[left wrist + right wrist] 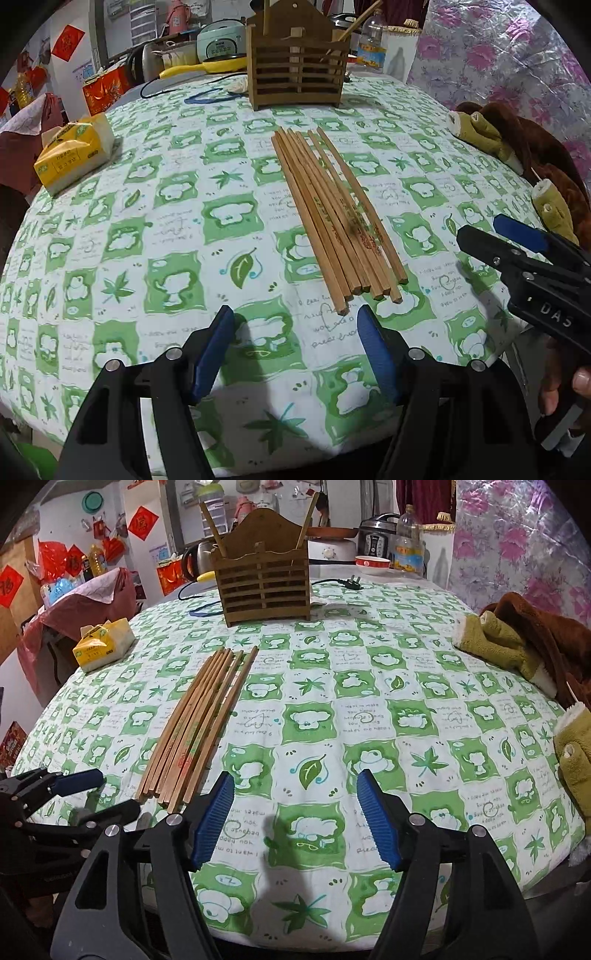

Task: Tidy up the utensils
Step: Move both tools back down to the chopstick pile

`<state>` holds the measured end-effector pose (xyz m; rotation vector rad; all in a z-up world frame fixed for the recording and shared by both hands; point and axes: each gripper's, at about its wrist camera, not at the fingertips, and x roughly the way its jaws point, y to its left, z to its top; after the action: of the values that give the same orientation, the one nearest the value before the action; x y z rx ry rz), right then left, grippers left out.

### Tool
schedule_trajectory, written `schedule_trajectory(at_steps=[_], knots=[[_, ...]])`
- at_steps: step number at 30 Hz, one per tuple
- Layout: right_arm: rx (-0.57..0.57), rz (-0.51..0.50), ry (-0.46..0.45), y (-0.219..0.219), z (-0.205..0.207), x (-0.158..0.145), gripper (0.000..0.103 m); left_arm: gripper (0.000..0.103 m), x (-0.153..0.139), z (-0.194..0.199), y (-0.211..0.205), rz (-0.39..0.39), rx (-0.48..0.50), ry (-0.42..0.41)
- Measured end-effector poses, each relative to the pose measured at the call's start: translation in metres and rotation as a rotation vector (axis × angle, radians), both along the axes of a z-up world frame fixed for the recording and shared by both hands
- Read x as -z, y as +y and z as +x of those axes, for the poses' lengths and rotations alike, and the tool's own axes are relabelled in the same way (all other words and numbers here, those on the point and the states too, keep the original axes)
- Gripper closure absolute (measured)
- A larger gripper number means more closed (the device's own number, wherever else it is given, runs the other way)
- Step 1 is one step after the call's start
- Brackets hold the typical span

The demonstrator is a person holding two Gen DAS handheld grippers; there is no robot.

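Observation:
Several wooden chopsticks [338, 218] lie side by side on the green-and-white tablecloth; they also show in the right wrist view [199, 723]. A slatted wooden utensil holder [297, 72] stands at the far side, with chopsticks upright in it [264, 587]. My left gripper [295, 328] is open and empty, just short of the chopsticks' near ends. My right gripper [295, 805] is open and empty, to the right of the chopsticks. It also shows at the right edge of the left wrist view [498, 236].
A yellow tissue pack [74, 153] lies at the table's left. A brown and olive plush garment [524, 653] lies at the right edge. A power cord and plug [349, 583], a bowl [372, 564] and kitchen appliances sit behind the holder.

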<state>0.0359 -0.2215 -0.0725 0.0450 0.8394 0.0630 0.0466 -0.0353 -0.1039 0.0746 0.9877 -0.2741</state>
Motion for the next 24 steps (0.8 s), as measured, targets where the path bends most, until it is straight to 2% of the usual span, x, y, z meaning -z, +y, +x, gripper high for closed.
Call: schedule_trajectory(at_steps=[5, 7, 13, 24], knots=[[-0.006, -0.013, -0.005, 0.002, 0.000, -0.002, 0.035, 0.034, 0.003, 0.002, -0.003, 0.047, -0.011, -0.029], [-0.011, -0.013, -0.006, 0.003, 0.000, -0.002, 0.035, 0.030, 0.003, 0.004, -0.001, 0.073, -0.035, -0.033], [-0.032, -0.021, -0.003, 0.008, 0.000, -0.001, 0.035, 0.030, 0.001, 0.005, 0.011, 0.095, -0.055, -0.034], [-0.100, -0.092, 0.031, 0.030, 0.000, 0.015, 0.035, 0.030, 0.003, 0.010, 0.021, 0.066, -0.088, -0.025]])
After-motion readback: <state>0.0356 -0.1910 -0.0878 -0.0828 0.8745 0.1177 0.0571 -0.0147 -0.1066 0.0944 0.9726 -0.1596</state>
